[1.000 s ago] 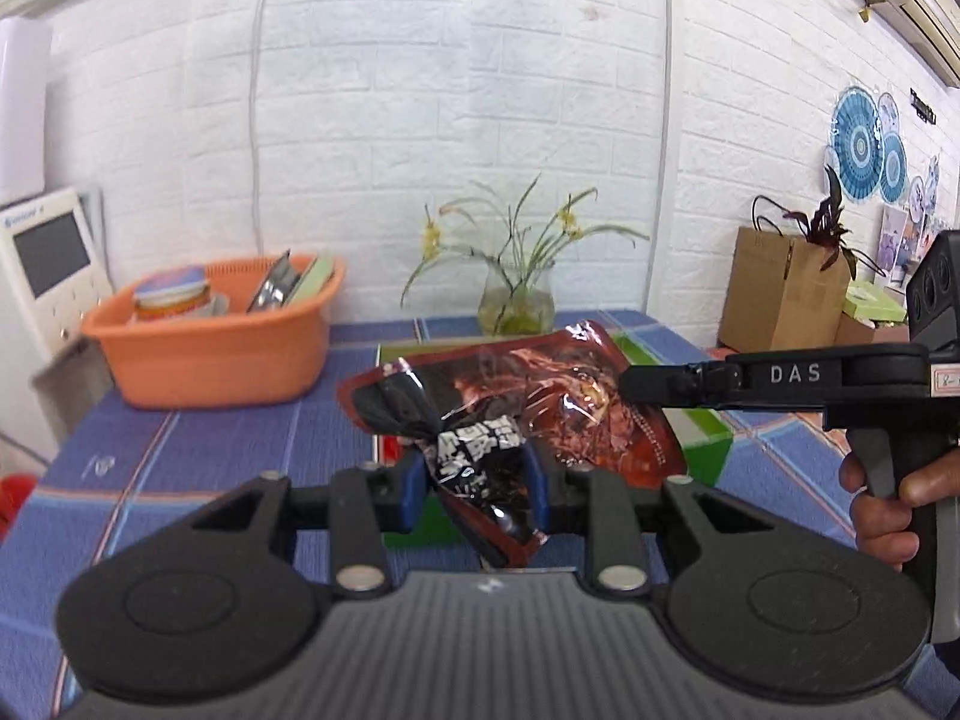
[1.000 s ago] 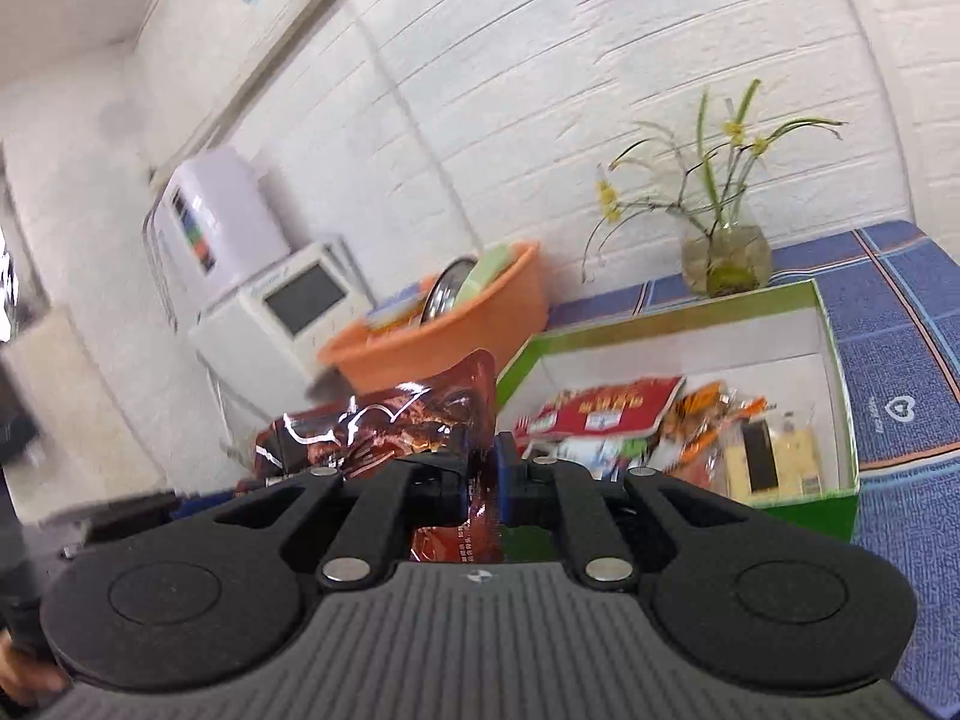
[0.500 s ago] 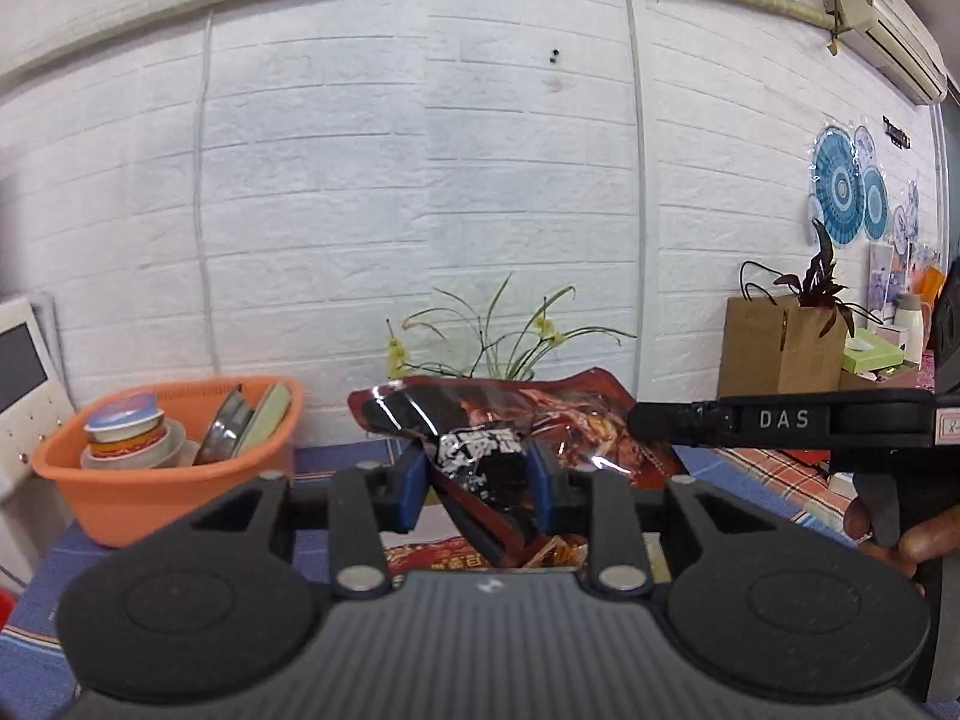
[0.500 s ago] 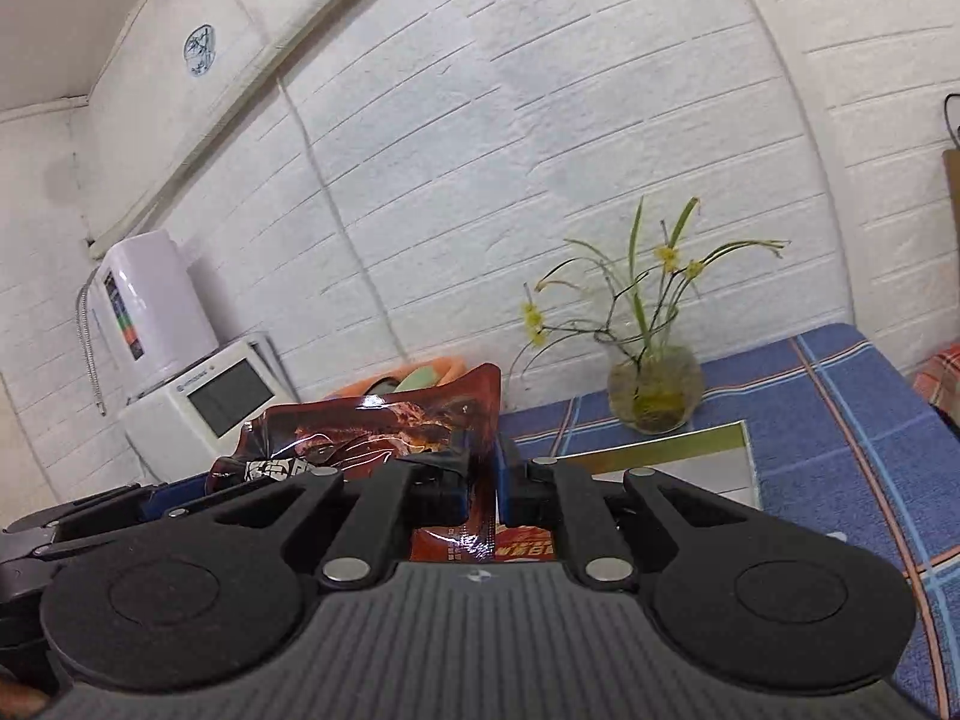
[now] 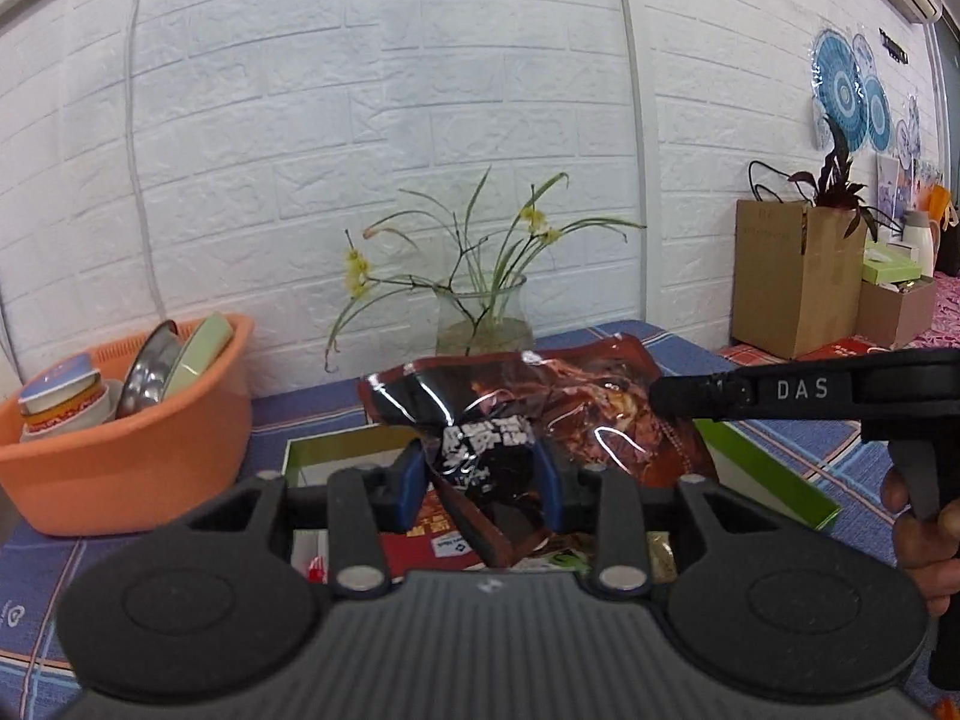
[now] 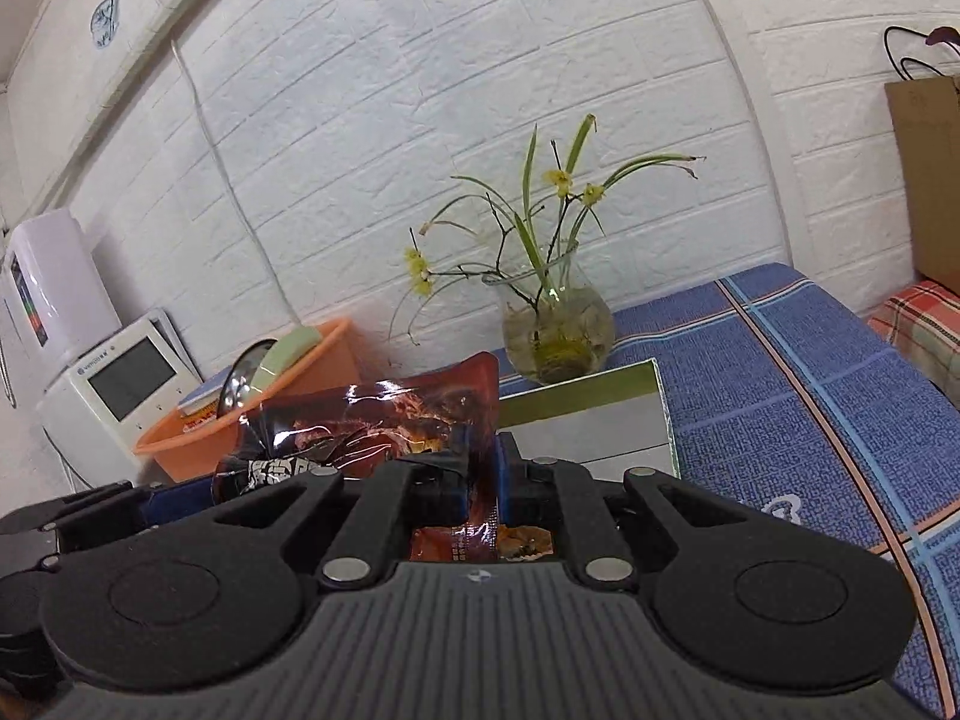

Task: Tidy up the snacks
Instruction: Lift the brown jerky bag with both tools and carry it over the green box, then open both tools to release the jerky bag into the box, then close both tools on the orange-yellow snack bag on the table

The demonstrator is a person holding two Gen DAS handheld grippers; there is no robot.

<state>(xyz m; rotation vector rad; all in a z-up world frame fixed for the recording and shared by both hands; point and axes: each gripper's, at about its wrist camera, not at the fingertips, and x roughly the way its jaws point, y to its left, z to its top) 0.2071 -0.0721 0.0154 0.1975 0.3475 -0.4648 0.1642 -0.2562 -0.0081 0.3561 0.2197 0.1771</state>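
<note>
A dark red-brown shiny snack packet (image 5: 540, 408) hangs in the air between both grippers, over a green-rimmed cardboard box (image 5: 768, 480). My left gripper (image 5: 483, 480) is shut on the packet's black-lettered end. My right gripper (image 6: 480, 474) is shut on the packet's other edge (image 6: 420, 420); from the left wrist view its finger (image 5: 708, 399) reaches in from the right. The box (image 6: 600, 420) holds several other snack packets (image 5: 432, 546), mostly hidden behind the grippers.
An orange basin (image 5: 126, 444) with dishes and a tin stands at the left on the blue checked tablecloth (image 6: 780, 396). A glass vase with flowers (image 5: 486, 324) stands behind the box by the white brick wall. A white appliance (image 6: 120, 384) stands at far left; a cardboard box (image 5: 792, 276) stands at right.
Both grippers, still holding the packet, tilted up and then down again; the box and its snacks are back in view beneath the packet.
</note>
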